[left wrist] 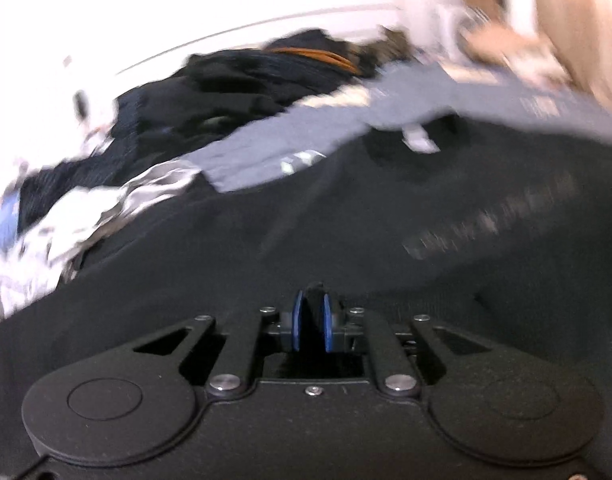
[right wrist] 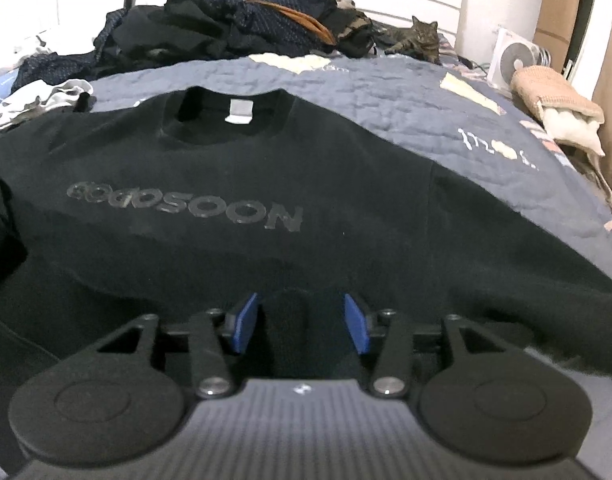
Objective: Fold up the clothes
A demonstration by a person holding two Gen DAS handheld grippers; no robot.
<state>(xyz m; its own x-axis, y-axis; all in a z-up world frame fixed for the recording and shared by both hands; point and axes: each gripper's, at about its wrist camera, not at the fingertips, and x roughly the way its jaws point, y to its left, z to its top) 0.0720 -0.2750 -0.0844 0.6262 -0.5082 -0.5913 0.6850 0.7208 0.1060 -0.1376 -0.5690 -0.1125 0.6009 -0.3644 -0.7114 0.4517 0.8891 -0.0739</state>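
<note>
A black sweatshirt [right wrist: 233, 168] with grey lettering lies front up on a grey-blue quilted bed cover [right wrist: 386, 92], collar and white tag toward the far side. It also fills the blurred left wrist view [left wrist: 346, 216]. My left gripper [left wrist: 314, 320] is shut on a fold of the sweatshirt's near edge. My right gripper [right wrist: 301, 320] has its blue pads [right wrist: 245, 322] partly apart with a bunched ridge of the black fabric between them; the pads do not visibly press it.
A pile of dark clothes [right wrist: 225, 28] lies at the bed's far side, light garments [right wrist: 37, 100] at far left. A tabby cat [right wrist: 420, 40] lies at the far right. A beige pillow [right wrist: 554, 100] and a white fan [right wrist: 514, 56] stand at the right edge.
</note>
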